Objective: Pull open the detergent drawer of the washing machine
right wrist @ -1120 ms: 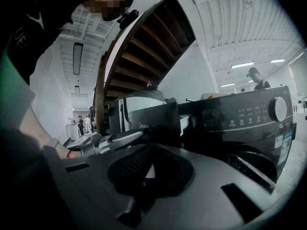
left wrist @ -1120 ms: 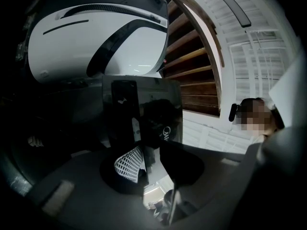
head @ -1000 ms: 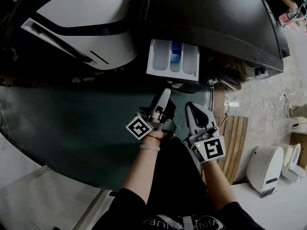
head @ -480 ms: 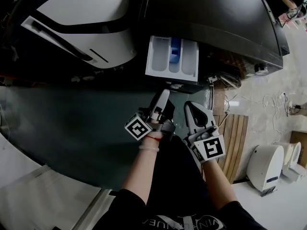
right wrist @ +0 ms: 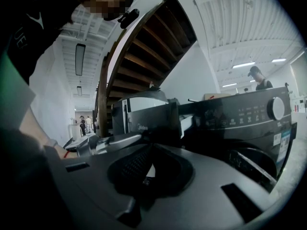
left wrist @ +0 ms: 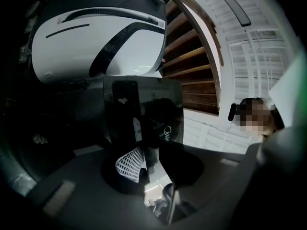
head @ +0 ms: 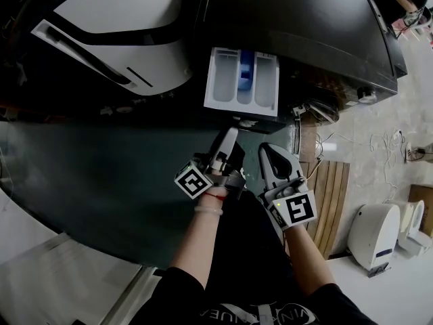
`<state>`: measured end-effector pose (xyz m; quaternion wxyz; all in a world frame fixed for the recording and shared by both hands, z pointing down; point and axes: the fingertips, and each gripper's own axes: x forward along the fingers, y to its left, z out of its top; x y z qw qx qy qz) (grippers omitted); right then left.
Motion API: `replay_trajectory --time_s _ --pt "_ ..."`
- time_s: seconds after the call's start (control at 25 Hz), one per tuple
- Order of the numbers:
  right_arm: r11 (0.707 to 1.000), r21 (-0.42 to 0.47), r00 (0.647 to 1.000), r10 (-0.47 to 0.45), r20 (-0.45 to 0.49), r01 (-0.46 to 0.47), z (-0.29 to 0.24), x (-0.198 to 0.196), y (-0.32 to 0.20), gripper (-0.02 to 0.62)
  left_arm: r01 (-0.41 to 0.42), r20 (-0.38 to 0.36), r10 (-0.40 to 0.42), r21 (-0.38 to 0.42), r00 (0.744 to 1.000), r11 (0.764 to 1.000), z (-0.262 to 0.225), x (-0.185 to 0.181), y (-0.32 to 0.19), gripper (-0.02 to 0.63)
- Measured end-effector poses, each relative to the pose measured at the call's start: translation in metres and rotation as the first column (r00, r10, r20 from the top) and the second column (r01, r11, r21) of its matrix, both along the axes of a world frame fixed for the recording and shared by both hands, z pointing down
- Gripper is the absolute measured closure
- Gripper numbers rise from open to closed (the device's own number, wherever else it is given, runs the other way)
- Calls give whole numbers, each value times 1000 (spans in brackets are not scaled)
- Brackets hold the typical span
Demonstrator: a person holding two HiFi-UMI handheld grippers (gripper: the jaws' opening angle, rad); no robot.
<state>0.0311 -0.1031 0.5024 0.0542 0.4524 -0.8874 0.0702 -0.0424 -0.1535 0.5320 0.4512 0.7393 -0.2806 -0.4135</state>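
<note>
A: Logged the detergent drawer [head: 242, 83] drawn well out of the washing machine [head: 304, 26], with its white tray and blue insert [head: 246, 70] exposed. Read the left gripper [head: 233, 130] as clamped on the lower edge of the drawer's dark front panel [left wrist: 143, 111]; had just been closing a little further on it. Read the right gripper [head: 269, 152] as pinched together on nothing, parked just beside the left.

B: Flagged any hazards?

A: Judged slip as the main one. Held only a thin lip, right at the tips, with the gripper angled upward. Could have popped off under a harder tug. Also judged that hauling upward instead of straight out might have jammed the tray, and that overshooting the end of travel might have dragged it clear of the machine.

B: Compared against a second earlier?

A: Did. Saw more of the tray showing than before, so further out by a small amount. Found both grippers in nearly the same spots, the right one idle throughout.
</note>
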Motion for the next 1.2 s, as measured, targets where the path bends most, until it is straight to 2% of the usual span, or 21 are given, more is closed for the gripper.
replay_trajectory --time_s 0.2,0.28,0.32,0.6,0.72,0.8,0.92,1.08,1.2 --pt "1000 -11 1000 4 7 -4 -1 0 2 584 9 24 -8 -20 1000 1000 5 -2 3 529" --pt "1000 -9 999 12 34 -12 -5 -1 1 584 25 49 -23 -26 999 999 10 -4 8 587" --pt "1000 -7 999 10 41 -10 -6 -2 2 583 30 62 -28 -27 998 999 13 -5 12 595" --pt "1000 -1 1000 -11 2 11 -2 0 3 583 31 115 -19 -101 993 994 38 -15 43 595" --pt "1000 6 1000 -17 -1 17 -7 0 2 583 31 196 -10 -104 981 994 36 -19 50 597" --pt "1000 9 1000 -17 13 16 -15 -2 1 584 36 285 -10 -86 959 996 29 -24 53 597" --pt "1000 14 999 -19 28 18 -28 -3 0 583 55 409 -31 -49 912 997 13 -32 53 597" --pt "998 44 999 -36 -9 36 -41 1 1 583 56 562 -52 10 825 998 -13 -38 50 597" --pt "998 51 999 -38 -13 39 -56 2 0 584 50 641 -73 55 764 997 -32 -40 48 597"
